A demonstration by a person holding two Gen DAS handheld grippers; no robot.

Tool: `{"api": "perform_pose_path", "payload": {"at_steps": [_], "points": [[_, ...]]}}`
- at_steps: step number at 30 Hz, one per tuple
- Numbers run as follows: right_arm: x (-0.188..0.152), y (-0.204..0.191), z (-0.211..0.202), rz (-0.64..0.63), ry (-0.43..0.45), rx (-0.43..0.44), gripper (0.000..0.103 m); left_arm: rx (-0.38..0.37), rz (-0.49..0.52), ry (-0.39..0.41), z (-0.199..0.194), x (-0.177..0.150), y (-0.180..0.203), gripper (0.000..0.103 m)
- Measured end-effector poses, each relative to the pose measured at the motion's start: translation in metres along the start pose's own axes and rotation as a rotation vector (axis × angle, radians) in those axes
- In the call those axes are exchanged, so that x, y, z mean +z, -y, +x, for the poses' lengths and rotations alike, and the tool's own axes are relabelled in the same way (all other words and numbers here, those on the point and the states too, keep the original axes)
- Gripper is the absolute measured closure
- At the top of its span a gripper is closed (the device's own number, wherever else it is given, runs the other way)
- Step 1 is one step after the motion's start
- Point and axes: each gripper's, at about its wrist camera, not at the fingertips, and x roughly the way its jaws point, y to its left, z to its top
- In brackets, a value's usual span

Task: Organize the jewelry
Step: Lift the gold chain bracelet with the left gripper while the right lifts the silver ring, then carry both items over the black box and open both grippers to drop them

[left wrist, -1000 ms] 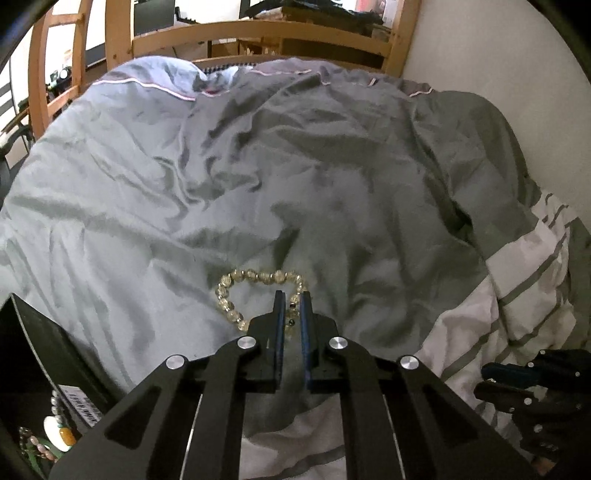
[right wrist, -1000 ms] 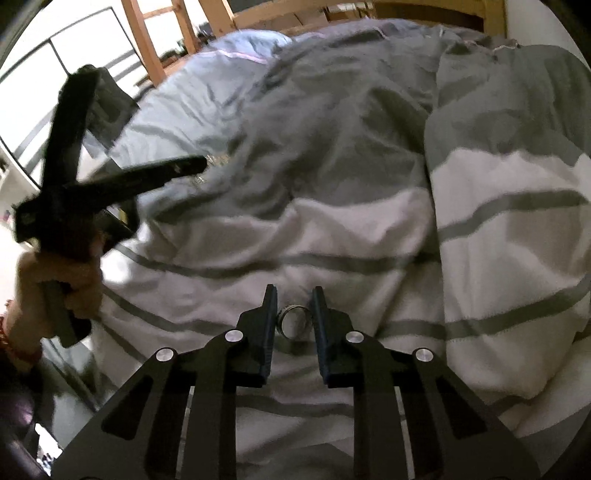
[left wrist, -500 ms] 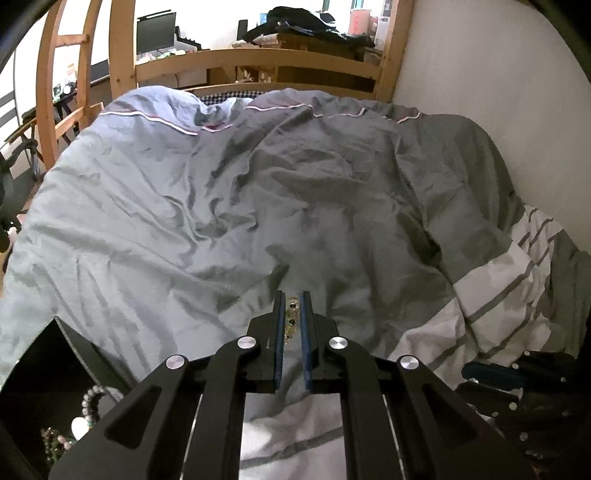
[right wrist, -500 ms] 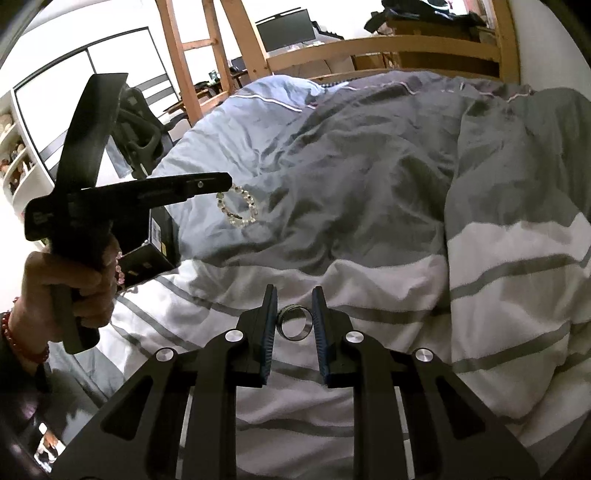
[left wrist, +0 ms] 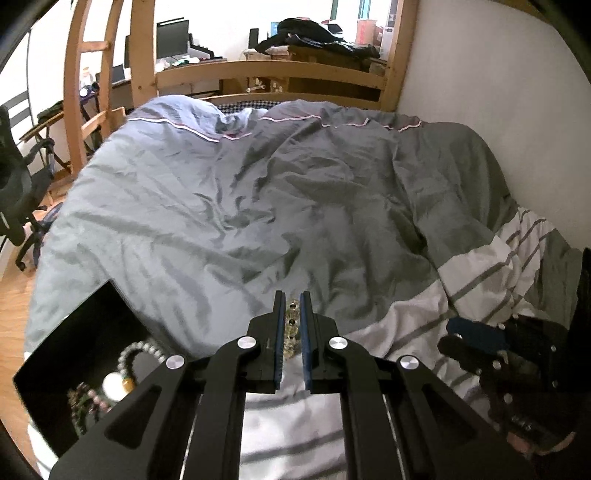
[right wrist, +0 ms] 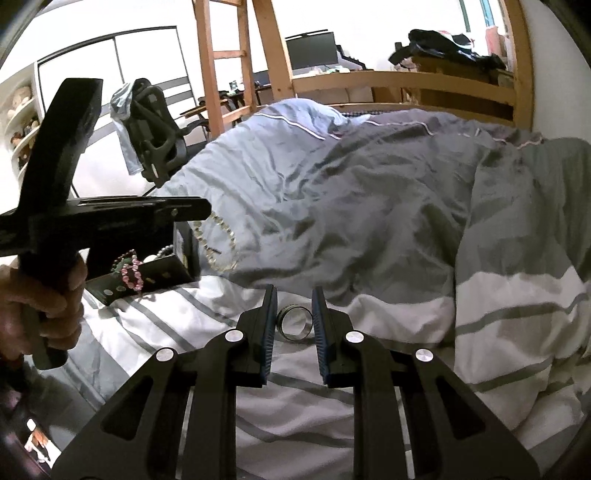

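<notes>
1. We see a pale beaded bracelet (right wrist: 218,243) hanging in a loop from the tip of the left gripper (left wrist: 292,306), above the blue-grey duvet (left wrist: 207,206); in the left wrist view its beads show wedged between the two blue pads, which stand almost together.
2. We see a metal ring (right wrist: 294,322) between the fingers of the right gripper (right wrist: 293,306); the jaws are narrow, and both pads touch the ring's sides, so it is held clear of the bed.
3. A black jewelry box (left wrist: 74,328) lies open on the bed at its near left edge, just beside and below the left gripper.
4. Inside the box we make out a grey bead bracelet (left wrist: 142,350), a white round bead with an amber one (left wrist: 116,384), and a dark bead strand (left wrist: 83,406); from the right wrist view a pink bead bracelet (right wrist: 132,275) drapes over the box wall.
5. A hand (right wrist: 40,295) grips the handle of the left gripper at the left side of the right wrist view.
6. Toward the near right side of the bed, the duvet gives way to white bedding with grey stripes (right wrist: 517,321); the right gripper hangs over this part.
7. A wooden bed frame (left wrist: 280,74) closes the far edge of the bed, with a wall along the right edge.
8. Beyond the frame we see a monitor (right wrist: 312,48), dark clothes piled on a desk (left wrist: 314,31), and a black office chair (right wrist: 155,136) off the bed's left side.
</notes>
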Motion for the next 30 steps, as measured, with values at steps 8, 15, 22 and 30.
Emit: {"api": "perform_pose_path", "payload": {"at_steps": [8,15,22,30], "points": [[0.012,-0.038,-0.007,-0.092,0.02,0.005,0.083,0.044,-0.051,0.039,-0.046,-0.016,-0.025,0.096],[0.023,-0.081,-0.004,-0.167,0.032,0.025,0.083,0.094,-0.107,0.07,-0.076,-0.027,-0.059,0.096],[0.038,-0.116,0.008,-0.227,0.044,0.049,0.083,0.133,-0.152,0.094,-0.09,-0.03,-0.087,0.096],[0.048,-0.153,0.028,-0.286,0.046,0.092,0.083,0.226,-0.137,0.091,-0.096,-0.04,-0.11,0.095]]}}
